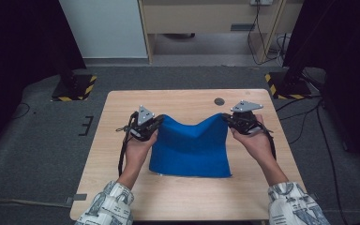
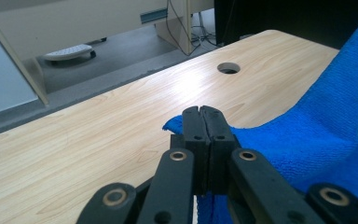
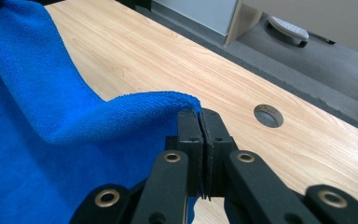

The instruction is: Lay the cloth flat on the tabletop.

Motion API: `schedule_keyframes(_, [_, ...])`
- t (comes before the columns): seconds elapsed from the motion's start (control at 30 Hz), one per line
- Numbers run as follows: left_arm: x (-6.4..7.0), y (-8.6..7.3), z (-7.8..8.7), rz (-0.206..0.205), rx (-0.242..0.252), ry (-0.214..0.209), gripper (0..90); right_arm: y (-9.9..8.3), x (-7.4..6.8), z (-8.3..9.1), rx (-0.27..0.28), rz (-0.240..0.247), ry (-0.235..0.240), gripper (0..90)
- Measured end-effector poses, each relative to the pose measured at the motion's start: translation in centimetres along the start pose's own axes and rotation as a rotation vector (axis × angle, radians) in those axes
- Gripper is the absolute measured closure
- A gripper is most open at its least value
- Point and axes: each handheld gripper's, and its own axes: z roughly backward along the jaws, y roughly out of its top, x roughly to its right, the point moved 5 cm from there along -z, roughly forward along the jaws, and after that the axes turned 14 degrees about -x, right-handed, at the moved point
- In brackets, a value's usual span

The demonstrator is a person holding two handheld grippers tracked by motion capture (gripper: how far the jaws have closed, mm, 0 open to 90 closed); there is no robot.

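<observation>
Both jaw pairs pinch the blue cloth (image 1: 191,145): left hand-held gripper (image 2: 200,112) and right hand-held gripper (image 3: 199,114) each clamp a far corner above the table (image 1: 178,98)

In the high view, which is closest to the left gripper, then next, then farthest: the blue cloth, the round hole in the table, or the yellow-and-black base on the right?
1. Blue cloth: held in the left gripper by its far-left corner.
2. Round hole: farther right, near the table's back edge.
3. Yellow-and-black base: on the floor, beyond the table's right corner.

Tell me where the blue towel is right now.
In the high view the blue towel lies mid-table, its far corners lifted by the left gripper and right gripper.
</observation>
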Motion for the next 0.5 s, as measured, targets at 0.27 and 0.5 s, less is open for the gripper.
schedule_keyframes(0.27, [-0.9, 0.2, -1.9, 0.03, -0.027, 0.008, 89.2, 0.4, 0.6, -1.4, -0.011, -0.022, -0.006, 88.4])
schedule_keyframes(0.5, [-1.2, 0.5, -3.6, 0.047, -0.066, 0.008, 89.3, 0.5, 1.6, -2.9, -0.044, -0.056, -0.009, 88.4])
